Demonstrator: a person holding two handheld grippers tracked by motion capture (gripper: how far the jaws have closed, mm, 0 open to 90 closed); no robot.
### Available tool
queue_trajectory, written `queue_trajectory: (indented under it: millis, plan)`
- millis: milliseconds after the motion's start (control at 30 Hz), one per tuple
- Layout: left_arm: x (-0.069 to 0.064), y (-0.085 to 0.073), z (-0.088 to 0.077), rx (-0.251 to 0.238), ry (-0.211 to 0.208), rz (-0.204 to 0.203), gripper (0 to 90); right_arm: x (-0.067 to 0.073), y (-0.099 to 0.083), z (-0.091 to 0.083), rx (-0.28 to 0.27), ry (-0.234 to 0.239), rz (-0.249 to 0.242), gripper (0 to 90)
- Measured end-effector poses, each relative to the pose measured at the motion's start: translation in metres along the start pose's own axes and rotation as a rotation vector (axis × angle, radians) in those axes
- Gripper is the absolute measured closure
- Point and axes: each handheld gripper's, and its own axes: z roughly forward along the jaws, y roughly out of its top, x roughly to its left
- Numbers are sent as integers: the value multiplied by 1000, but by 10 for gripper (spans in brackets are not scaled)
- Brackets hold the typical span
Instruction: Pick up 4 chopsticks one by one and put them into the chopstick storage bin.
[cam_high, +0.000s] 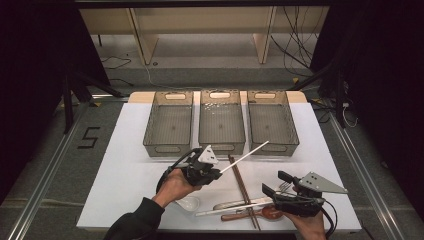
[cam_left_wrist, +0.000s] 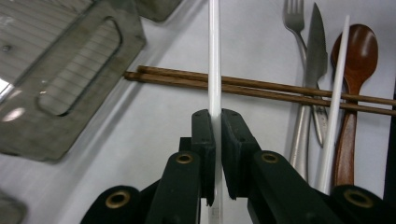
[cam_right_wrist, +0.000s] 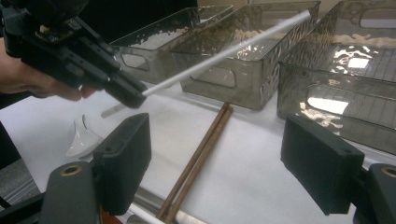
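My left gripper (cam_high: 216, 173) is shut on a white chopstick (cam_high: 245, 156), held above the table with its free end slanting up toward the bins. In the left gripper view the pads (cam_left_wrist: 205, 135) pinch the chopstick (cam_left_wrist: 214, 56) near one end. The right gripper view shows that same chopstick (cam_right_wrist: 224, 53) sticking out of the left gripper (cam_right_wrist: 126, 91). My right gripper (cam_high: 272, 182) stands open low at the front right, jaws wide apart (cam_right_wrist: 222, 158) with nothing between them. A second white chopstick (cam_high: 225, 210) lies on the table.
Three smoky plastic bins (cam_high: 162, 148) (cam_high: 221, 148) (cam_high: 274, 148) stand in a row at the back. A pair of brown chopsticks (cam_high: 242, 187), a knife (cam_high: 240, 203), a fork (cam_high: 284, 187), a wooden spoon (cam_high: 260, 215) and a white ceramic spoon (cam_high: 189, 203) lie near the front edge.
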Motion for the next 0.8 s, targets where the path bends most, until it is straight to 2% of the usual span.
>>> queue_trajectory:
  millis: [267, 367, 800]
  plan:
    - [16, -1, -21, -42, 35, -41, 843, 0, 0, 0, 1, 0, 1, 251]
    - [22, -3, -29, -62, 51, -69, 843, 1, 0, 0, 3, 1, -3, 251]
    - [51, -16, -60, -111, 125, -159, 843, 2, -1, 0, 6, -1, -7, 251]
